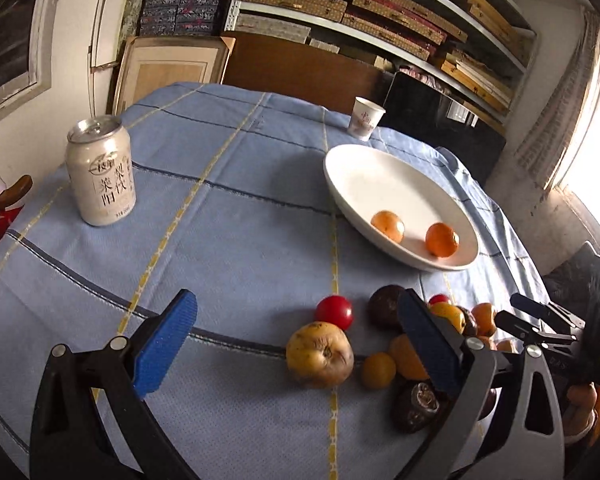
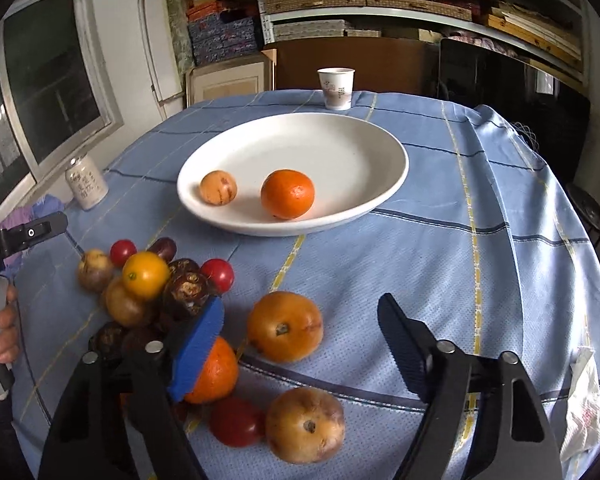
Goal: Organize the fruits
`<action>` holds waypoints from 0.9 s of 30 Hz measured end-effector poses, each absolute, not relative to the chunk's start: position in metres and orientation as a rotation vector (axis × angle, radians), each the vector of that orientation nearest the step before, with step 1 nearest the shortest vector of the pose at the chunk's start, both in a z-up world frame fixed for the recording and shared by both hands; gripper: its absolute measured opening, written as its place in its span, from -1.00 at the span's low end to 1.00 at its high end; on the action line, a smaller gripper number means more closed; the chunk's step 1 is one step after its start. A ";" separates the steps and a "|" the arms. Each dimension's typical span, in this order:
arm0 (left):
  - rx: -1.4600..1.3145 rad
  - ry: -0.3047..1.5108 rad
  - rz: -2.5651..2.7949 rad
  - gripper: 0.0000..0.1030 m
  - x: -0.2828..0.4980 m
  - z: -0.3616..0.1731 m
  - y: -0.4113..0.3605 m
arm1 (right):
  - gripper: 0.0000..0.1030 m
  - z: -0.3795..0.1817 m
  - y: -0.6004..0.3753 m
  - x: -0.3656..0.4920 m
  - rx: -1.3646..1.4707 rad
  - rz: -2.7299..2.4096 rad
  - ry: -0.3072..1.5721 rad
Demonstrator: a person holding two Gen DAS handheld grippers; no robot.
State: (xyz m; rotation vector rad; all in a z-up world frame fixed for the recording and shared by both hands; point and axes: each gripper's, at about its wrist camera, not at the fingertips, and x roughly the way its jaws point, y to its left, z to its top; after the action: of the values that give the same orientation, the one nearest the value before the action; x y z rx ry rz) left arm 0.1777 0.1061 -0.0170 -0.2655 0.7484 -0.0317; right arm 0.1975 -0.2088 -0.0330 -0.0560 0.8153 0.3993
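Note:
A white plate [image 2: 384,148] on the blue tablecloth holds a tangerine [image 2: 287,194] and a small loquat [image 2: 218,187]; it also shows in the left wrist view [image 1: 360,172]. A pile of mixed fruit lies in front of it. My right gripper [image 2: 304,344] is open and empty, just above an orange loquat [image 2: 285,326], with a tangerine [image 2: 216,376] by its left pad. My left gripper [image 1: 296,344] is open and empty, with a yellow-brown fruit [image 1: 320,354] and a red tomato [image 1: 334,311] between its fingers.
A white drink can [image 1: 101,172] stands at the left of the table and a paper cup [image 2: 335,88] at the far edge. A crumpled wrapper [image 2: 584,392] lies at the right edge. Shelves of boxes stand behind.

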 end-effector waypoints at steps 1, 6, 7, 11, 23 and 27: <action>-0.261 0.751 -0.033 0.91 0.177 -0.018 0.105 | 0.45 -0.035 -0.208 0.197 -0.063 0.401 0.824; -0.228 0.751 -0.038 0.91 0.176 -0.017 0.098 | 0.21 -0.041 -0.209 0.202 -0.053 0.395 0.865; -0.220 0.752 -0.037 0.91 0.176 -0.017 0.097 | 0.21 -0.042 -0.210 0.203 -0.046 0.393 0.873; -0.209 0.757 -0.036 0.91 0.176 -0.018 0.095 | 0.21 -0.045 -0.209 0.204 -0.025 0.419 0.894; -0.137 0.786 0.020 0.91 0.179 -0.020 0.092 | -0.13 -0.051 -0.204 0.207 -0.006 0.456 0.914; -0.101 0.812 -0.036 0.91 0.177 -0.024 0.086 | -0.14 -0.046 -0.211 0.208 0.063 0.480 0.903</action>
State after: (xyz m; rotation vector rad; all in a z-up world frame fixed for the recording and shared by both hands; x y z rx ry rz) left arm 0.1767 0.0860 -0.0237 -0.1007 0.8118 -0.0360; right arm 0.2075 -0.2113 -0.0458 0.0629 0.9033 0.4799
